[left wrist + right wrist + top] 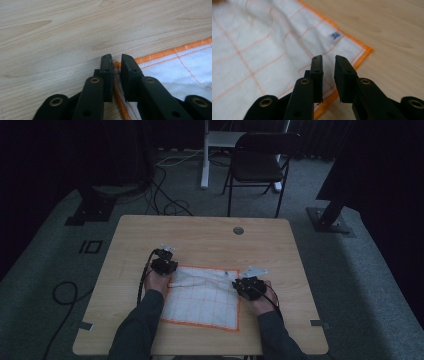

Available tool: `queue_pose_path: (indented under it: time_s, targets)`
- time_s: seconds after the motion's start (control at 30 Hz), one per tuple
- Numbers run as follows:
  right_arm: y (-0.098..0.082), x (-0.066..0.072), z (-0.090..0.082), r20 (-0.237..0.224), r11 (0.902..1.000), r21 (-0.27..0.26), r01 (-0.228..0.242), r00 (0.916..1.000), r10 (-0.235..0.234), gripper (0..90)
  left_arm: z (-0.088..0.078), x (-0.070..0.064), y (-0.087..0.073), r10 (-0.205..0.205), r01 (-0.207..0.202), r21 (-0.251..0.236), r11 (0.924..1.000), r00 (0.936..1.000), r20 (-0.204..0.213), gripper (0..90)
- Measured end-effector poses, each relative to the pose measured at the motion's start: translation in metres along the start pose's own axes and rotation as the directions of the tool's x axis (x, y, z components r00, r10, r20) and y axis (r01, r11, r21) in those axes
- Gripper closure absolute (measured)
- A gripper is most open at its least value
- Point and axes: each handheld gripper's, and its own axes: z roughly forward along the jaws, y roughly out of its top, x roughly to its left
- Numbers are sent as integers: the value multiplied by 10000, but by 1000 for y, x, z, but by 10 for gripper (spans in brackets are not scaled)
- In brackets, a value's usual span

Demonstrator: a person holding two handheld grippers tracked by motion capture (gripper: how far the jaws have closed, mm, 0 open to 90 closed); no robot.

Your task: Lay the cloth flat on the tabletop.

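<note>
High view: white, orange-edged cloth (202,296) is lying mostly flat on table (210,232), far edge rumpled.

Left gripper view: left hand-held gripper (116,61) is sitting slightly parted astride cloth edge.

Right gripper view: right hand-held gripper (328,61) likewise, gripping nothing. Smoothing looks nearly finished.

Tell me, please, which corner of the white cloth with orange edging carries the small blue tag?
The far corner by the right gripper: the white cloth with orange edging has its small blue tag there.

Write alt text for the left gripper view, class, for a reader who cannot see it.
Two black jaws of the left gripper stand slightly apart over the orange-edged corner of a white cloth. The cloth lies flat on a pale wooden table.
</note>
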Motion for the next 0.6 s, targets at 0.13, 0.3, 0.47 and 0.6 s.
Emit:
queue_pose_path:
  time_s: [0.13, 0.3, 0.47, 0.6]
  targets:
    - [6, -11, -2, 430, 9989, -302, -369, 9983, 382, 775, -6, 0, 1, -13, 17, -279, 9996, 9999, 147, 744]
    - [10, -17, 9, 620, 9991, -183, -394, 9973, 405, 780, -16, -3, 1, 255, -237, -497, 9985, 9990, 357, 737]
    - [8, -17, 26, 478, 9995, 196, -253, 9986, 243, 782, -25, -8, -6, 699, -658, -542, 9964, 9944, 790, 757]
    - [6, -17, 32, 569, 9989, 463, -85, 9984, 58, 792, -25, -11, -17, 1203, -1177, -292, 9926, 9858, 1169, 830]
